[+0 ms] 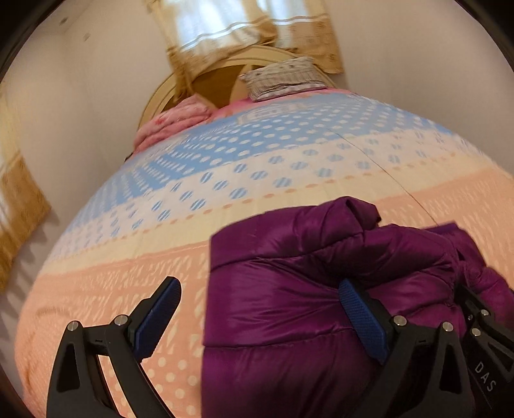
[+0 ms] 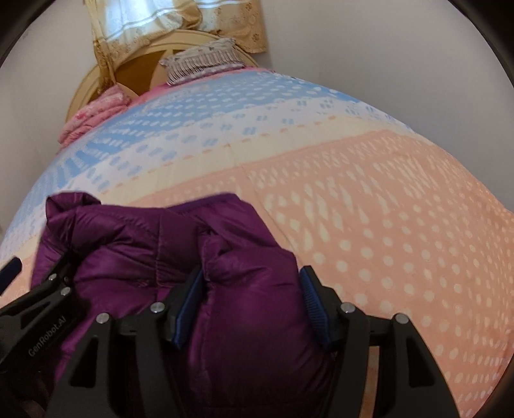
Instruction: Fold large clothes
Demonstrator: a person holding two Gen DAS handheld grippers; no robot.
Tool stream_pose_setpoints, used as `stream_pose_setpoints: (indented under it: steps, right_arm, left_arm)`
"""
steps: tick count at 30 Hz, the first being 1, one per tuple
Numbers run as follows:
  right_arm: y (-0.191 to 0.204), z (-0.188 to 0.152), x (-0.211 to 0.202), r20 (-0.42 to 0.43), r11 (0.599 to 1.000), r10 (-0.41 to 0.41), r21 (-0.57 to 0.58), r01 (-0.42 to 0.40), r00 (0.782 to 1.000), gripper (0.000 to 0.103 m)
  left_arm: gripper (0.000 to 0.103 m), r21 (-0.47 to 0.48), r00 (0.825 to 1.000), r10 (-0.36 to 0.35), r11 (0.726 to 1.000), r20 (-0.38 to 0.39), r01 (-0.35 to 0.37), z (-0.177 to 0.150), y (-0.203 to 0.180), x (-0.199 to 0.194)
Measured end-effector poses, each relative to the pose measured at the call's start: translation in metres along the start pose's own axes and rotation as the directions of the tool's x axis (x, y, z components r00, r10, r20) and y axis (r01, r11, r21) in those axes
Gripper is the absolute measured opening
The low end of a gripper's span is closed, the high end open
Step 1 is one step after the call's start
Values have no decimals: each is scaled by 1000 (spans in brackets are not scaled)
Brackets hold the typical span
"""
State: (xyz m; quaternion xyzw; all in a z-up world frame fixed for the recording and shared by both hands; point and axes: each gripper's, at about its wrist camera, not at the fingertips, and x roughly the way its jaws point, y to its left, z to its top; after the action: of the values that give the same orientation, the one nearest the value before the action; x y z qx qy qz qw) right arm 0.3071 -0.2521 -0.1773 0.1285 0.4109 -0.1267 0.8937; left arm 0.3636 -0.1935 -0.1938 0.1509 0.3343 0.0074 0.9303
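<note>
A shiny purple puffer jacket (image 1: 289, 244) lies bunched on the bed's peach dotted cover (image 1: 106, 289). My left gripper (image 1: 260, 284) stands wide open over the jacket's left edge. Its right pad rests against the fabric and its left pad hangs over bare cover. In the right wrist view my right gripper (image 2: 252, 273) has a thick fold of the jacket (image 2: 128, 244) filling the gap between its blue pads, which press on it. The left gripper's black frame (image 2: 48, 289) shows at that view's left edge, and the right gripper's frame (image 1: 482, 321) sits at the left wrist view's right edge.
The cover (image 2: 385, 225) turns cream, then blue with dots, toward the far end. A striped pillow (image 1: 282, 78) and a folded pink blanket (image 1: 173, 122) lie by the rounded cream headboard (image 1: 167, 93). A tan curtain (image 1: 241, 29) hangs behind; walls flank the bed.
</note>
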Motion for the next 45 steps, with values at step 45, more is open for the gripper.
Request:
stream_pose_setpoints:
  steps: [45]
  right_arm:
    - [-25,-9,-62,76,995,83,-53,-79,994,85]
  left_arm:
    - [101,-81,984,-180,980,9,180,-50,78,-70]
